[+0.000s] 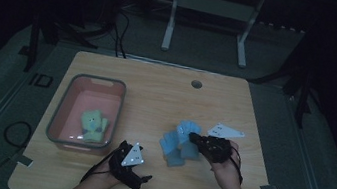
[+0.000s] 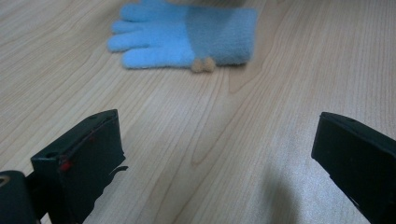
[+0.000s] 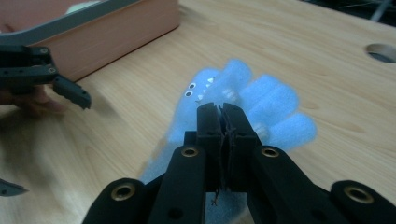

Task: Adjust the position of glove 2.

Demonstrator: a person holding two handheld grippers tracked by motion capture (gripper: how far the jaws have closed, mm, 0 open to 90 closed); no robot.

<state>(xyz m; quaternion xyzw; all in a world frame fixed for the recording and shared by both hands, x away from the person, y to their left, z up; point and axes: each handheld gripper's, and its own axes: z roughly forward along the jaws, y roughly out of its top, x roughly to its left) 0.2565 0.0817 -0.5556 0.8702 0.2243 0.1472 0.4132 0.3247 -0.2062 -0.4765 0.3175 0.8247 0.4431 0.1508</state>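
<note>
The pink bin (image 1: 86,112) is sitting toward the left side of the wooden table (image 1: 156,97), and I am using it as my landmark. Inside it, toward its near end, a green glove (image 1: 93,125) is lying flat on the bottom.

Just off the bin's near right corner, my left gripper (image 1: 143,177) is hovering low over the table with its jaws standing wide apart and nothing between them. In the left gripper view I am looking along those jaws (image 2: 210,158) across bare wood at a blue glove (image 2: 187,35) lying flat ahead, its fingers pointing away to the left of that view and a small tan nub at its cuff edge.

Further right of the bin, well clear of its right wall, two blue gloves are lying together near the table's middle. One is lying flat (image 1: 171,148) nearer to me; the other blue glove with the little face (image 1: 189,130) is the one I am pinching. My right gripper (image 1: 194,138) is squeezing its jaws tight together on that glove's fabric, and in the right gripper view (image 3: 222,121) the glove (image 3: 261,102) is fanning its fuzzy fingers out beyond the tips, blurred, with its two small eyes showing. The bin's side wall (image 3: 116,32) is lying beyond it in that view.
</note>
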